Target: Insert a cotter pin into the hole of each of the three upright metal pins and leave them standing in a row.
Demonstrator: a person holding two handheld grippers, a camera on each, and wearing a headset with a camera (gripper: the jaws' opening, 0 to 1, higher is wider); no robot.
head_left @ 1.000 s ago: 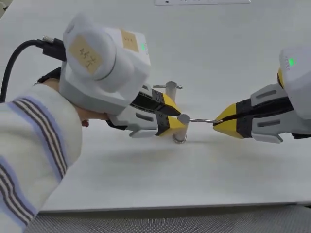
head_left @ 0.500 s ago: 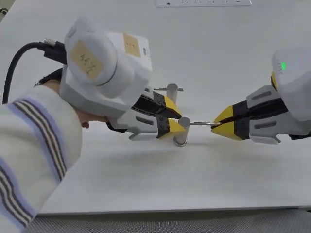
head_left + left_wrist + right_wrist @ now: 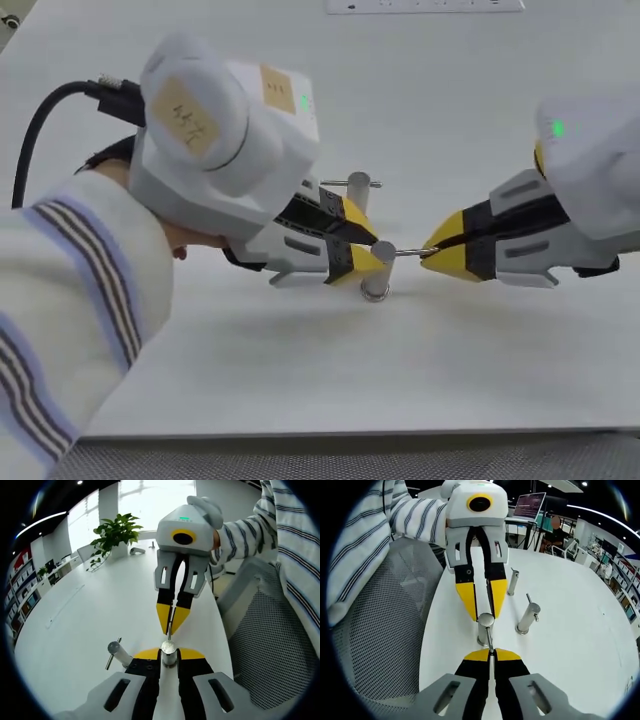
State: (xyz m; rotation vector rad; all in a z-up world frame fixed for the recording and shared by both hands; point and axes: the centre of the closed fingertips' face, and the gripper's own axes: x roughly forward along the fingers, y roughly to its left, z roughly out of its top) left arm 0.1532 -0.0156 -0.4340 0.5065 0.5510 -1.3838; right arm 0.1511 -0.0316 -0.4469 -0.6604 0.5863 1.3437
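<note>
Right of the metal pin (image 3: 375, 284) clamped by my left hand-held gripper (image 3: 364, 246), my right hand-held gripper (image 3: 427, 255) pinches a level cotter pin (image 3: 408, 252) aimed at it.

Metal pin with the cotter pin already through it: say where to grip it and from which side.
Probably the bare shaft of the metal pin, below the cotter pin crossing its head. It stands upright, so come in level, from its open side away from the left gripper, jaws closing under the cotter's ends.
</note>
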